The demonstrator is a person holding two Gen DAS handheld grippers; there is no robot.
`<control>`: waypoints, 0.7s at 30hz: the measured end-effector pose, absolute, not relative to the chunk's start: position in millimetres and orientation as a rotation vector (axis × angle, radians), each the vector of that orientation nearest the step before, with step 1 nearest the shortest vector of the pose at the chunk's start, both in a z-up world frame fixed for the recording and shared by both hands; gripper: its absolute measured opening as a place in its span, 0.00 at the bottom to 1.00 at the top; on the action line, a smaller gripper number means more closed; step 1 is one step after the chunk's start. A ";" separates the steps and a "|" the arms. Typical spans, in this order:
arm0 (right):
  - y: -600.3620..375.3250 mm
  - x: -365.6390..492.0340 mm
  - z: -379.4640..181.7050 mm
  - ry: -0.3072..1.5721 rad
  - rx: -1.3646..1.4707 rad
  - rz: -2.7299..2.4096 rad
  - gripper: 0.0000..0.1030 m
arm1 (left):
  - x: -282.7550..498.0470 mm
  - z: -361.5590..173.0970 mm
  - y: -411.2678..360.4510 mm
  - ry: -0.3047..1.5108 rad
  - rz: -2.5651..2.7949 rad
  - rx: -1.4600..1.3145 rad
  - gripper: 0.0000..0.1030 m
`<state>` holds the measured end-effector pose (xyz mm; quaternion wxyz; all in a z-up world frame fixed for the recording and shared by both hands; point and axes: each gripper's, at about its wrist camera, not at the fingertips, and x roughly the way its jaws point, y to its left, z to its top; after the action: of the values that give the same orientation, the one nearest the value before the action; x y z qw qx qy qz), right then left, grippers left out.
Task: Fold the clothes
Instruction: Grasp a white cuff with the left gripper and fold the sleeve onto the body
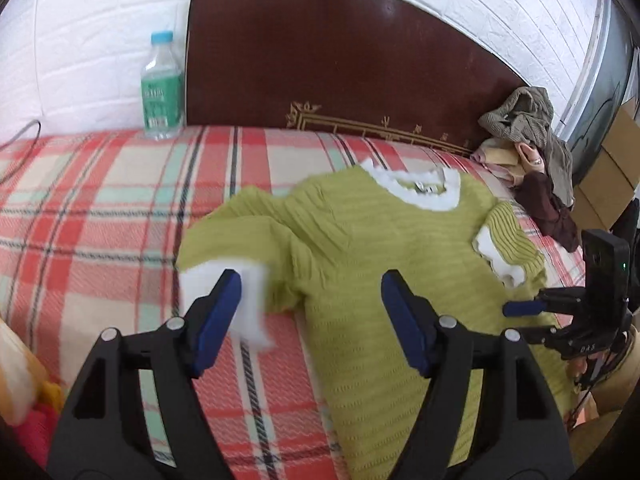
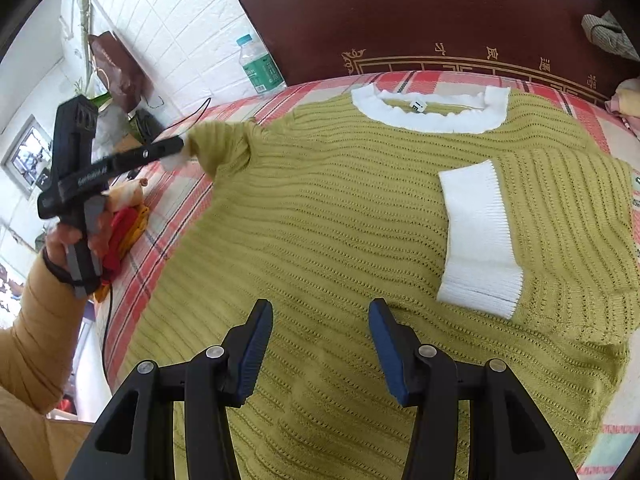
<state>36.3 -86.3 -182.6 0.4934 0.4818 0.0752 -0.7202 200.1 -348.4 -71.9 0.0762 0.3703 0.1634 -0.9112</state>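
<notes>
While both tools gape, one green sweater [image 2: 340, 220] lies flat.

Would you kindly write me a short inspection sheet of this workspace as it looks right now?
Surface: bed with a checked blanket, against a dark wooden headboard.
Job's things: green sweater lies spread out, collar toward the headboard; its right sleeve is folded across the front, its left sleeve is at the left gripper's pads.
Clutter: water bottle upright by the headboard; heap of clothes at the far corner.
Grippers: left gripper open; right gripper open above the sweater, holding nothing.
Cables: a thin black cable beside the bed.
Surroundings: white brick wall; brown paper bag; cardboard boxes.
</notes>
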 end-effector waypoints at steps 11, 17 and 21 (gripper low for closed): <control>-92.7 41.2 -186.8 0.194 1.162 -1.721 0.49 | 236.9 -104.0 -382.3 1.179 -2.575 0.931 0.72; -90.0 43.8 -187.7 0.175 1.164 -1.715 0.58 | 202.2 -120.0 -388.9 1.302 -2.486 0.843 0.72; -84.5 48.2 -186.8 0.186 1.153 -1.720 0.62 | 203.0 -126.9 -417.8 1.314 -2.382 0.748 0.55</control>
<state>48.2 -84.5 -186.8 0.5069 0.4780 0.0773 -0.7132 203.0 -417.8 -126.9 0.1594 0.2618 0.4598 -0.8335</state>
